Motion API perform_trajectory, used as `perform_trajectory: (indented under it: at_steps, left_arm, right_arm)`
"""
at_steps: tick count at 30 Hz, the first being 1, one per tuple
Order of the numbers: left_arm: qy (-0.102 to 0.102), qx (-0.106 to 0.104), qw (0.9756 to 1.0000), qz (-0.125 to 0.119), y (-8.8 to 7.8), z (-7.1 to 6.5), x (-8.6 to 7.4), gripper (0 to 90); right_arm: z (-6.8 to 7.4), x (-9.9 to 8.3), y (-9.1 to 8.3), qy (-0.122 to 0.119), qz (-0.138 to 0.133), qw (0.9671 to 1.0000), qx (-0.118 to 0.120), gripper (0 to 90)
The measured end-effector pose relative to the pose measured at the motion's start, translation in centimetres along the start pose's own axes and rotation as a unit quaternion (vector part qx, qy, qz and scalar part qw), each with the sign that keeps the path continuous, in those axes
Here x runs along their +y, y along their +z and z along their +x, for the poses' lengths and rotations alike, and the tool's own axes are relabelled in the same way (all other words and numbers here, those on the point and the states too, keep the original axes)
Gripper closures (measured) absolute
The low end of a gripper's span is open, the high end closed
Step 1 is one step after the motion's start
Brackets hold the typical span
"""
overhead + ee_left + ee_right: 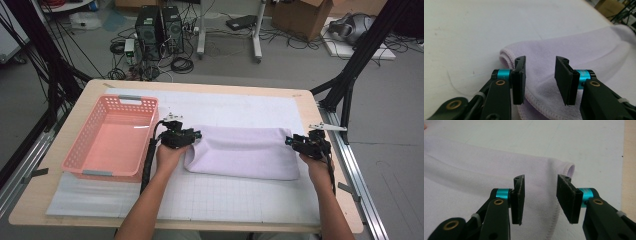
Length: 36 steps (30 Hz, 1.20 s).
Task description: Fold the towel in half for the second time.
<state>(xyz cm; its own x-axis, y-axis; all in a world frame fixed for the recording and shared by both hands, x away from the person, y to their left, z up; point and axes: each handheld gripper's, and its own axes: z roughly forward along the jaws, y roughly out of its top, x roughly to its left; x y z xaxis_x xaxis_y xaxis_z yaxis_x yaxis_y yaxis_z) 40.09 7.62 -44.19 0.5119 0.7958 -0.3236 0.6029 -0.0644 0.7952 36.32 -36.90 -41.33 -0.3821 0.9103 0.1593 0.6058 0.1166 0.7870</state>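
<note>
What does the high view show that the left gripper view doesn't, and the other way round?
High view: the pink basket left of the folded lilac towel, both hands, and the right gripper at the towel's right end. Left gripper view: the left gripper with open jaws apart over the towel's stitched hem, nothing pinched. Both: the towel lying on the white mat.

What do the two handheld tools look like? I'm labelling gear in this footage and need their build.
The left tool and the right tool match: black bodies, two flat black jaws, turquoise metal collars behind the jaws, brass-coloured rivets at the joints and small white cable ties. In the high view a black cable trails from each along the forearm, and a small grey plate sits on top. The forearms are bare, with no sleeves showing.
</note>
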Motion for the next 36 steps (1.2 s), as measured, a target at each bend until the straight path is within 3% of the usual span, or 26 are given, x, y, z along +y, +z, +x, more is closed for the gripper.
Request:
perform_trajectory:
  at_steps: [3, 5, 7, 8, 9, 11, 14, 16, 17, 19, 23, 24, 26, 28, 31, 34, 36]
  left_arm:
    - [0.037, 0.02, 0.9989, 0.02, 0.7, -0.4, -0.4, 61.1]
    - [0.065, 0.037, 0.997, 0.02, 1.0, -0.8, -0.5, 67.0]
    - [0.096, 0.051, 0.9937, 0.026, 1.0, -1.0, -0.5, 86.1]
    - [0.096, 0.051, 0.9937, 0.026, 1.0, -1.0, -0.5, 87.6]
    - [0.075, 0.05, 0.9959, 0.016, 0.9, -0.8, -0.4, 88.1]
    - [0.054, 0.049, 0.9973, -0.009, 0.6, -0.5, -0.1, 88.2]
    - [0.024, 0.061, 0.9962, -0.058, 0.0, 0.2, 0.4, 88.3]
    - [0.019, 0.079, 0.9949, -0.059, 0.0, 0.5, 0.3, 89.5]
    - [0.016, 0.08, 0.9953, -0.052, 0.2, 0.7, 0.2, 86.3]
    - [-0.004, 0.076, 0.9965, -0.033, 0.5, 0.9, 0.0, 58.4]
    - [0.0, 0.075, 0.9968, -0.026, 0.7, 0.9, -0.2, 47.0]
    - [0.003, 0.07, 0.9974, -0.017, 0.9, 1.0, -0.2, 49.0]
    - [0.009, 0.067, 0.9977, -0.007, 0.9, 0.9, -0.3, 64.6]
    - [0.033, 0.064, 0.9973, -0.013, 0.7, 0.5, -0.2, 83.5]
    - [0.035, 0.055, 0.9976, -0.023, 0.4, 0.4, 0.0, 85.3]
    - [0.012, 0.039, 0.9986, -0.035, -0.2, 0.8, 0.2, 85.7]
    - [0.0, 0.028, 0.9988, -0.04, -0.4, 1.0, 0.3, 86.1]
  right_arm:
    - [0.1, 0.0, 0.0, -0.005, 0.002, 1.0, 0.004, 57.8]
    - [0.1, 0.0, 0.1, -0.003, 0.003, 1.0, 0.007, 57.8]
    - [0.2, 0.0, 0.3, -0.009, 0.006, 0.9999, 0.007, 57.8]
    - [0.3, 0.0, 0.4, -0.009, 0.009, 0.9999, 0.007, 57.7]
    - [0.4, 0.0, 0.5, -0.01, 0.011, 0.9999, 0.008, 57.6]
    - [0.5, -0.1, 0.7, -0.015, 0.011, 0.9998, 0.008, 57.3]
    - [0.6, 0.0, 1.0, -0.014, 0.009, 0.9998, 0.007, 57.4]
    - [0.5, -0.1, 1.2, -0.008, 0.007, 0.9999, 0.007, 57.3]
    - [0.4, -0.1, 1.2, -0.005, 0.007, 0.9999, 0.006, 57.2]
    - [0.4, -0.2, 1.2, -0.003, 0.01, 0.9999, 0.006, 56.8]
    - [0.1, -0.2, 1.0, -0.001, 0.009, 1.0, 0.001, 56.5]
    - [0.0, -0.2, 1.0, -0.004, 0.007, 1.0, -0.003, 56.5]
    - [-0.2, -0.2, 0.9, -0.004, 0.01, 0.9998, -0.019, 58.0]
    - [-0.7, -0.3, 0.7, 0.014, 0.014, 0.9996, -0.022, 62.6]
    - [-1.1, -0.4, 0.6, 0.023, 0.015, 0.9994, -0.02, 64.3]
    - [-1.3, -0.5, 1.1, 0.022, 0.036, 0.999, -0.015, 61.2]
    - [-1.5, -0.6, 1.8, 0.027, 0.042, 0.9988, -0.003, 70.0]
